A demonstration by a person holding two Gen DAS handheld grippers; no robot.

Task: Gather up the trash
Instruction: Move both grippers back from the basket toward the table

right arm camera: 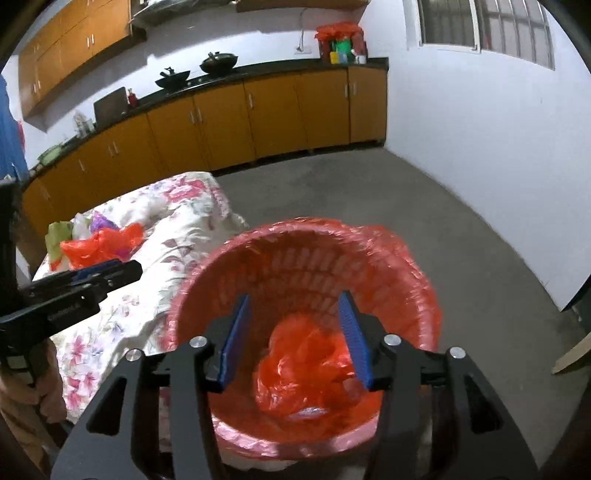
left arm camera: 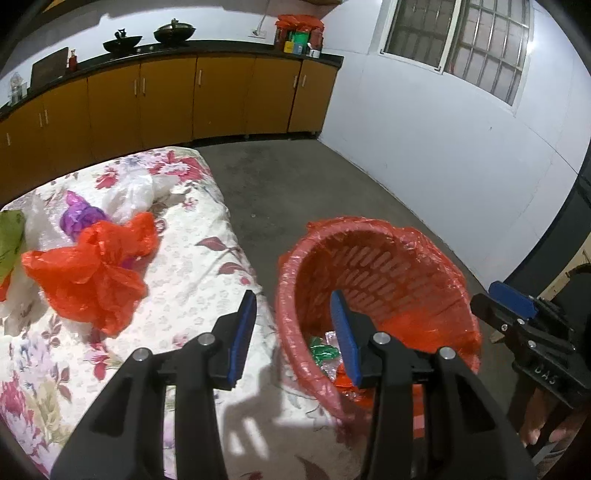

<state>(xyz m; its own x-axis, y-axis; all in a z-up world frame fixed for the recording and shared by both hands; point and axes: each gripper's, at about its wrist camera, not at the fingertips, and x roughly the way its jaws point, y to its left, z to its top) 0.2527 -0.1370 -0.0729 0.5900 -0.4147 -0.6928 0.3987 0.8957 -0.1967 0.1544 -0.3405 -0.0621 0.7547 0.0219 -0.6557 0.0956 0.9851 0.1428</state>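
A red slatted basket (left arm camera: 369, 225) (right arm camera: 295, 225) lined with red plastic stands on the floor beside a flowered bed (left arm camera: 192, 266) (right arm camera: 162, 236). My right gripper (right arm camera: 294, 299) (left arm camera: 513, 295) is open over the basket's mouth. A crumpled red bag (right arm camera: 303, 365) lies loose in the basket below its fingers, touching neither pad. A green wrapper (left arm camera: 323, 350) also shows in the basket. My left gripper (left arm camera: 292, 299) (right arm camera: 107, 269) is open and empty over the bed's edge and the basket's rim. On the bed lie a red bag (left arm camera: 88, 273) (right arm camera: 96, 243), a purple bag (left arm camera: 79, 218), a clear bag (left arm camera: 129, 192) and a green piece (left arm camera: 9, 236).
Orange cabinets (left arm camera: 166, 99) under a dark counter with two woks (left arm camera: 173, 33) run along the far wall. Bare concrete floor (left arm camera: 295, 184) lies beyond the basket, bounded by a white wall (left arm camera: 443, 147) with a barred window. A wooden board (right arm camera: 572, 354) sits at the right.
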